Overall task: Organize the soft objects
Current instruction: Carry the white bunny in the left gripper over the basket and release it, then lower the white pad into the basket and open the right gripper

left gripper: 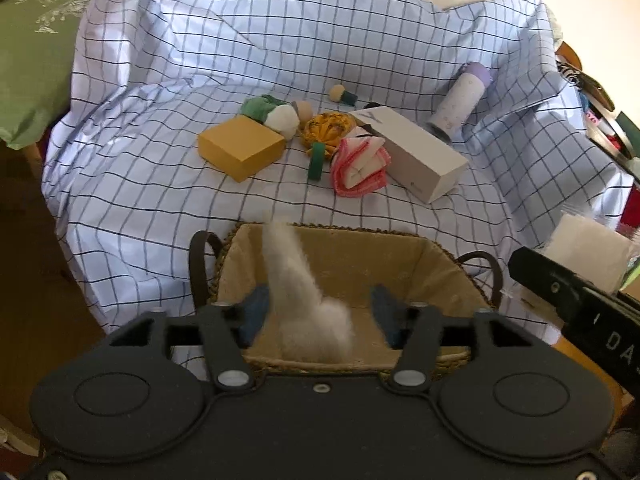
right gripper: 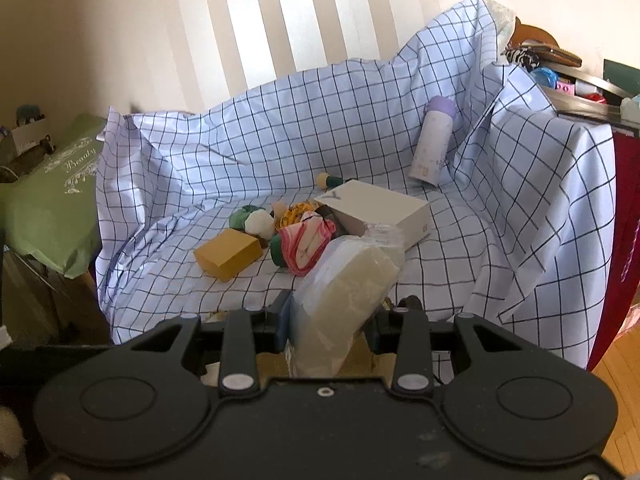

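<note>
Left hand-held gripper (left gripper: pixel 318 314): jaws apart, blue pads clear of the white fluffy piece (left gripper: pixel 308 300) that sits between them and is blurred. Not gripped. It hangs over the lined woven basket (left gripper: pixel 400 256), directly below the jaws, so I read this as a drop-off.

Right hand-held gripper (right gripper: pixel 330 330): closed on a plastic-wrapped pale sponge block (right gripper: pixel 352 280), clamped at its near end with the rest sticking up and forward. The basket is barely visible under it in the right wrist view.

Handling, my read:
- Fluffy piece: very light, limp, no shape of its own. May snag on a pad; pinch anywhere along it.
- Wrapped sponge: light, squashy, but the film looks slippery. Grip across the short width, deep in the jaws.
- Pink-edged folded cloth (left gripper: pixel 360 166): soft, will unfold if lifted by 1 layer. Pinch at the fold, through all layers.

Remaining soft items lie on the checked sheet (left gripper: pixel 160 184) well beyond the basket: the cloth, a yellow fabric bundle (left gripper: pixel 326 128) and a green-and-white bundle (left gripper: pixel 272 114), clustered between the yellow box (left gripper: pixel 240 146) and the white box (left gripper: pixel 420 152). A lavender-capped bottle (left gripper: pixel 460 100) lies further back; rigid, leave it.
</note>
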Demonstrator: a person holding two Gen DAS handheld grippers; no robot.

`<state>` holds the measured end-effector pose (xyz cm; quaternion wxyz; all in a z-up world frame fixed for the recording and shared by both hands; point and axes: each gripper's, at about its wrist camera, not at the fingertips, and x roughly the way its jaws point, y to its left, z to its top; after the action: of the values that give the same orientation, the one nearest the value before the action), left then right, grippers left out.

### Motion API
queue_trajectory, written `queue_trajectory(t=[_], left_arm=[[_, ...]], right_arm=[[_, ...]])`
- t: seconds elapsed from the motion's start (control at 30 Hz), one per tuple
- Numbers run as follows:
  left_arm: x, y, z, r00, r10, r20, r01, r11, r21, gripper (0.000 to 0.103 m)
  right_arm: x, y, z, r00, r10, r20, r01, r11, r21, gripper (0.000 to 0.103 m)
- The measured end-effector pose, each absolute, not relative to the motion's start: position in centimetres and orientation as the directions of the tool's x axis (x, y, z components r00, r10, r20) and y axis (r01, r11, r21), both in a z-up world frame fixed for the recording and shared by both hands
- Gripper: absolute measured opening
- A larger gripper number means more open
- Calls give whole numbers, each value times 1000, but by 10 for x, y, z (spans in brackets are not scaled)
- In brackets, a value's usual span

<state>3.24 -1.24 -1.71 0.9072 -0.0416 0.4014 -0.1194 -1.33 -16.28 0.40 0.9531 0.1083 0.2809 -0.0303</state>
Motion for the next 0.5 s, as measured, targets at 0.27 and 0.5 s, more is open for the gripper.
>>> queue_trajectory(t=[0.27, 0.5], left_arm=[[26, -12, -24, 654, -211, -726, 155, 977, -145, 64], [26, -6, -32, 641, -187, -744, 115, 982, -148, 64]], right_arm=[[-10, -160, -1, 826, 11, -563, 110, 977, 181, 37], [-8, -163, -2, 821, 10, -571, 118, 976, 185, 37]])
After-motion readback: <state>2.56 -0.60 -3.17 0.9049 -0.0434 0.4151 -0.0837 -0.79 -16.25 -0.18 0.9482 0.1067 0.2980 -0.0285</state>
